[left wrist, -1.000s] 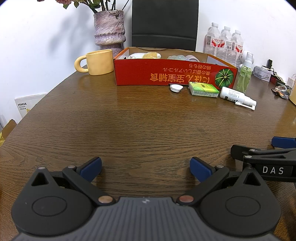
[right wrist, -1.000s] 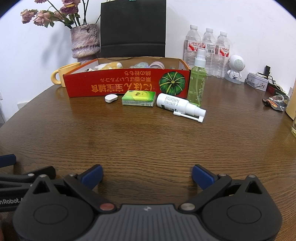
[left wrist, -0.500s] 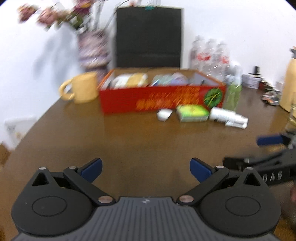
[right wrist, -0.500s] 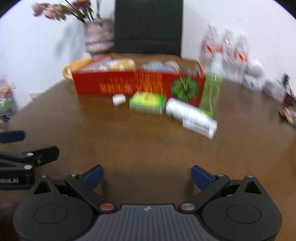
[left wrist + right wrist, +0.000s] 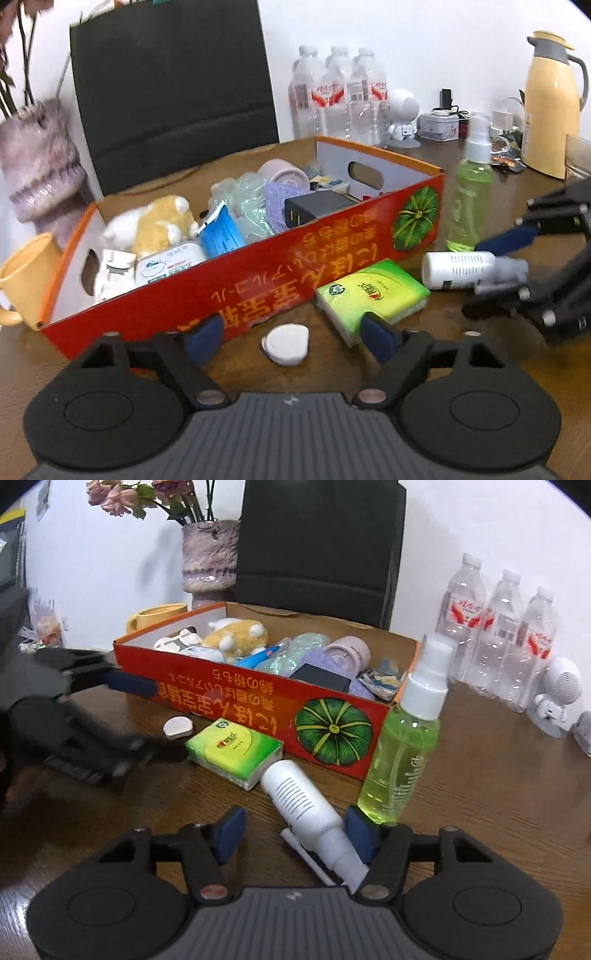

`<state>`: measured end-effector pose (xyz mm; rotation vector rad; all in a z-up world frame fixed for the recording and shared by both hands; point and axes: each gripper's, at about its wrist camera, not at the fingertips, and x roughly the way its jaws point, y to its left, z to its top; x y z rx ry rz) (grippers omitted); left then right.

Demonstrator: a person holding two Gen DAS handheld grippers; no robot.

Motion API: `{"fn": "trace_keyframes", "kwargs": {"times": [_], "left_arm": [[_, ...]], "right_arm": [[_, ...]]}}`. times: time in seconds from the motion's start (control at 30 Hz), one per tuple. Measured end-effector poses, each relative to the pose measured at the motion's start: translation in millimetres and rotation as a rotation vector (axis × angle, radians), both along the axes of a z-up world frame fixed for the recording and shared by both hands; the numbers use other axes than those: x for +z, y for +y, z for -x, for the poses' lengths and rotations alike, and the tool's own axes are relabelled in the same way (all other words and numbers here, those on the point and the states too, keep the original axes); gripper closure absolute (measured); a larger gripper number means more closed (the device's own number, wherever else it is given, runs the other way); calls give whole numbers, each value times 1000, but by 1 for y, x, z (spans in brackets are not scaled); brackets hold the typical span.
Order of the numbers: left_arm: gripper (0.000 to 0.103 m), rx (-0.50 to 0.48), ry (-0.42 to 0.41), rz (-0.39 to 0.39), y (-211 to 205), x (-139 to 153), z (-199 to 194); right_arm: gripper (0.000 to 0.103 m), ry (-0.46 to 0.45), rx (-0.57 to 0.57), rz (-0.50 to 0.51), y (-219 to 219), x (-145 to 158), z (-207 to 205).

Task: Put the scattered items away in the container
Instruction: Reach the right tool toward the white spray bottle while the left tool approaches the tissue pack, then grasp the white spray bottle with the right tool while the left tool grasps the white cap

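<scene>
the right hand-held gripper (image 5: 293,834) is gaping around the white spray bottle (image 5: 306,808); only the left view is showing the open left hand-held gripper (image 5: 291,338) framing the white cap (image 5: 286,343).

Bright, even indoor light, with soft shadows on the white wall (image 5: 110,572) behind the flowers (image 5: 122,498). Strong fisheye bending and dark corners at the edges. Motion blur on the opposite gripper (image 5: 74,709) in each view; mild glare on the wooden table (image 5: 498,775).
</scene>
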<state>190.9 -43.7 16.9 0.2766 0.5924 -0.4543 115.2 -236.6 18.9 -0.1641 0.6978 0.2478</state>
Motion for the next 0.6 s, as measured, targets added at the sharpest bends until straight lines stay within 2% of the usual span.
{"fn": "trace_keyframes", "kwargs": {"times": [0.1,0.2,0.23,0.3,0.37,0.43,0.57,0.6], "left_arm": [[27,-35,45,48,2,-5,-6],[28,-53,57,60,3,-9,-5],[26,-57,66,76,6,-9,-7],[25,-74,74,115,14,-8,-10],[25,-96,67,155,24,-5,-9],[28,-86,68,168,28,-5,-13],[32,-79,85,165,26,-5,-18],[37,-81,80,155,24,-5,-17]], "right_arm": [[44,18,9,-47,-1,-8,-7],[44,5,-18,-63,1,-10,-10],[48,8,-29,-65,2,-9,-9],[71,15,-55,-64,4,-6,-5],[76,22,-78,-106,-1,-3,-2],[76,17,-92,-152,-7,-2,3],[76,11,-102,-157,-8,-4,2],[76,13,-104,-159,-7,-5,0]]}}
